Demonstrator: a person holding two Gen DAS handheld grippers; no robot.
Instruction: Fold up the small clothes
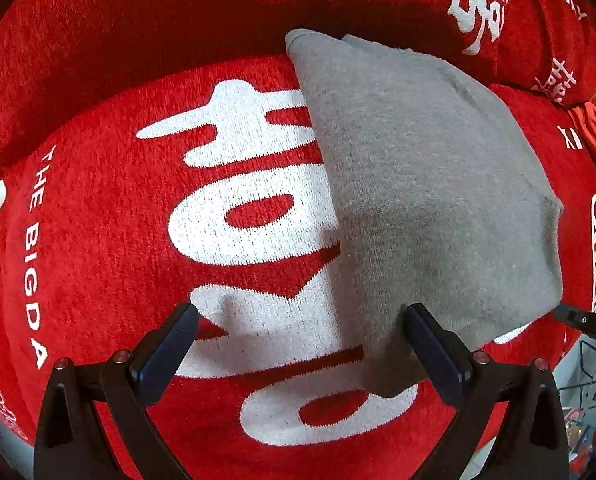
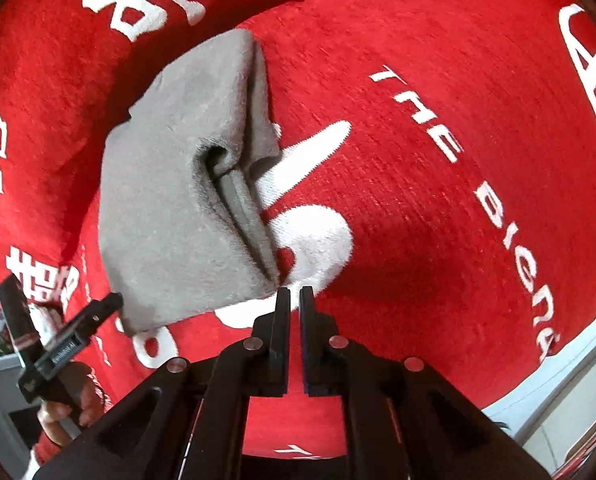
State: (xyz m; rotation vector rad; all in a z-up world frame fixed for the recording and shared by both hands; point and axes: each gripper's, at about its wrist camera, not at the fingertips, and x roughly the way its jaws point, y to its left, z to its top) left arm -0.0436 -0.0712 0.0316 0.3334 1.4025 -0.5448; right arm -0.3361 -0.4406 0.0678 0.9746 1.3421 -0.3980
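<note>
Nearest in the left wrist view, the left tool (image 1: 298, 340) has its two dark fingers spread wide with nothing between them. Its right finger (image 1: 430, 344) lies against the near corner of a grey garment (image 1: 418, 184), a small knit piece folded into a rough rectangle. The garment rests on a red blanket (image 1: 98, 240) woven with large white characters and the English words "THE BIG DAY". Beyond the garment the blanket rises into a shadowed fold. At the right edge of this view, the dark tip of the right tool (image 1: 586, 322) sits just beside the garment's right corner.

In the right wrist view, the right tool (image 2: 294, 300) has its fingers nearly together, a thin slit between them, gripping nothing. Its tips sit just beside the near edge of the grey garment (image 2: 170, 208), where layered folded edges show. To the left, the left tool (image 2: 74, 332), held by a hand (image 2: 70, 408), touches the garment's lower left corner. Red blanket (image 2: 438, 200) fills the rest.
</note>
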